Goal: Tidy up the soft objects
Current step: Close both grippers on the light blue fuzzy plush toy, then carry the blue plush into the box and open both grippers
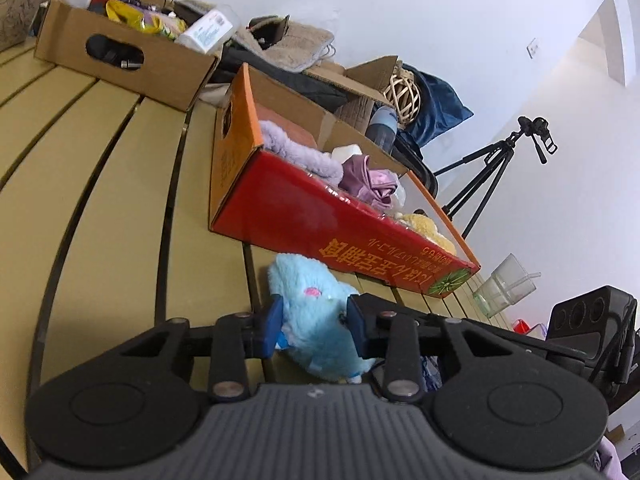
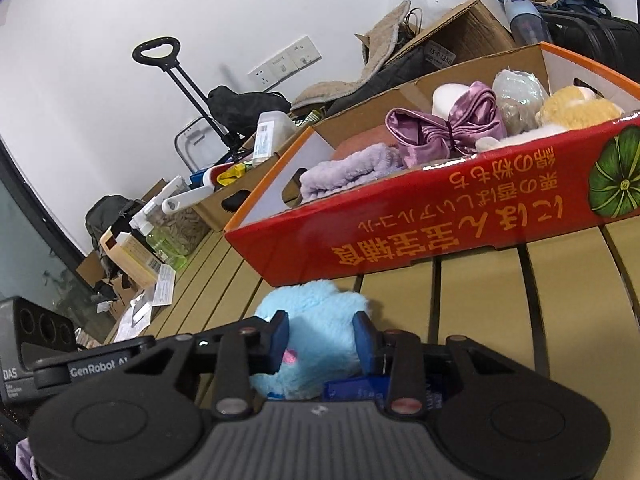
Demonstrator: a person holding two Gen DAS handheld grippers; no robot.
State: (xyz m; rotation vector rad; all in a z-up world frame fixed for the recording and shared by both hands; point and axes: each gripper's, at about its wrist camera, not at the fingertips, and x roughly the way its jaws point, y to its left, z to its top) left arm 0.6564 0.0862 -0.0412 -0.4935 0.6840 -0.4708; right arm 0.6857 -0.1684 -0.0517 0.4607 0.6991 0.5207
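Blue plush fills the middle of both wrist views: a fluffy light-blue toy (image 1: 316, 320) lies on the slatted tan table (image 1: 120, 184), just in front of the red cardboard box (image 1: 320, 224) and close against its printed long side.

Going left to right in the left wrist view, a plain brown box (image 1: 120, 60) of bottles and packets stands far left. Next comes the red box, holding a lavender towel (image 1: 296, 152), a shiny purple satin piece (image 1: 368, 176) and a yellow plush (image 1: 424, 226). A clear plastic container (image 1: 506, 290) sits past its right end, and a black tripod (image 1: 488, 176) stands by the wall. Low in the frame, the left gripper (image 1: 314, 326) has its blue pads (image 1: 270, 328) on either side of the toy, sunk into the fur, so it pinches the plush.

In the right wrist view, a black case (image 2: 28, 340) sits at the far left with papers and bottles behind it, then the brown box (image 2: 232, 196), then the red box (image 2: 440, 216) with the same towel (image 2: 352, 172), satin piece (image 2: 448, 128) and yellow plush (image 2: 576, 112). The right gripper (image 2: 322, 342) clasps the blue toy (image 2: 312, 320) from this side too, its pads (image 2: 280, 340) pressed into the fluff at both flanks. A small pink patch (image 2: 290, 357) shows on the toy beside the left pad.
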